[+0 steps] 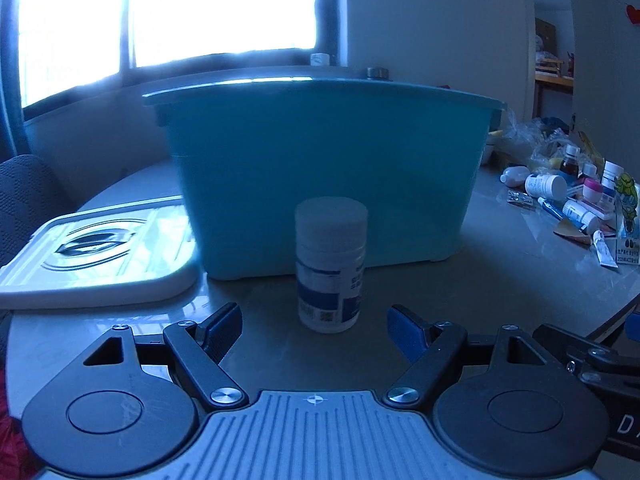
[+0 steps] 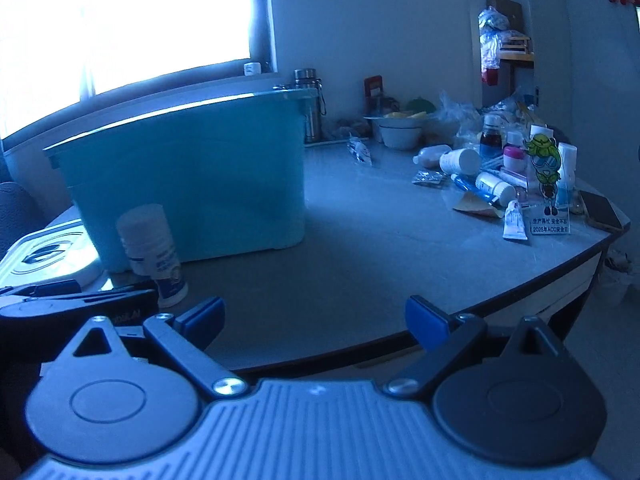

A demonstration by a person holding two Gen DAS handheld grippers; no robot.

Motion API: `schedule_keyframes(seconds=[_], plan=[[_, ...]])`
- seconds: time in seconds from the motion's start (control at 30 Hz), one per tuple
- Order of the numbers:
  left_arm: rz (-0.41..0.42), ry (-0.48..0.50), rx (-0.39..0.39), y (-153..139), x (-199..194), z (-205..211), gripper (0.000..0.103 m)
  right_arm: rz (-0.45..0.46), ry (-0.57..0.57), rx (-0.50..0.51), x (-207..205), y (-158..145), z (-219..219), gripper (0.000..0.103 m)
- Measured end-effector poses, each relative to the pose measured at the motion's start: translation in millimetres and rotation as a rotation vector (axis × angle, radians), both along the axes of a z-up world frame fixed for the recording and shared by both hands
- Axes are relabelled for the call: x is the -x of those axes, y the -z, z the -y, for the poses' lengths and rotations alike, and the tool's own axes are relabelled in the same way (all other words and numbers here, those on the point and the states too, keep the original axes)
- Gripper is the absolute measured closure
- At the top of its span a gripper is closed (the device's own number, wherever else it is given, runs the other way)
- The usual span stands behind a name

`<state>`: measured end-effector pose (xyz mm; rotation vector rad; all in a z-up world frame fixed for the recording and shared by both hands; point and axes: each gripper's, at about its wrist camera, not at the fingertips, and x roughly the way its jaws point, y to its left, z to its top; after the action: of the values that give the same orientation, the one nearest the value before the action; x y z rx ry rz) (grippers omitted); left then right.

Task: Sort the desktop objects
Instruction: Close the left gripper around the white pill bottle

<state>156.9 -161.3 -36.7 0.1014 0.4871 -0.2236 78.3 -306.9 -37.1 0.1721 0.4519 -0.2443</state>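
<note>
Left wrist: white bottle [image 1: 330, 265] upright between spread jaws.

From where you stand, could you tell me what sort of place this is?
Probably a room in a home: a cluttered table by a bright window, with medicine bottles and a teal storage bin.

- Bottle [image 1: 331, 264]: white, wide cap, blue-and-white label, upright on the table, just in front of the bin.
- Bin [image 1: 324, 176]: teal plastic, open-topped, upright.
- Lid [image 1: 96, 256]: white, flat on the table, beside the bin.
- Clutter [image 2: 500, 176]: small bottles and tubes, well apart from the bin.
</note>
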Motion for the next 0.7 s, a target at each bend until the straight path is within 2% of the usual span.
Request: schedule_keyframes(seconds=[0.7], plan=[[-0.044, 0.025, 0.011, 13, -64, 20, 0.021, -0.028, 0.048, -0.008, -42, 7, 8, 0.006]])
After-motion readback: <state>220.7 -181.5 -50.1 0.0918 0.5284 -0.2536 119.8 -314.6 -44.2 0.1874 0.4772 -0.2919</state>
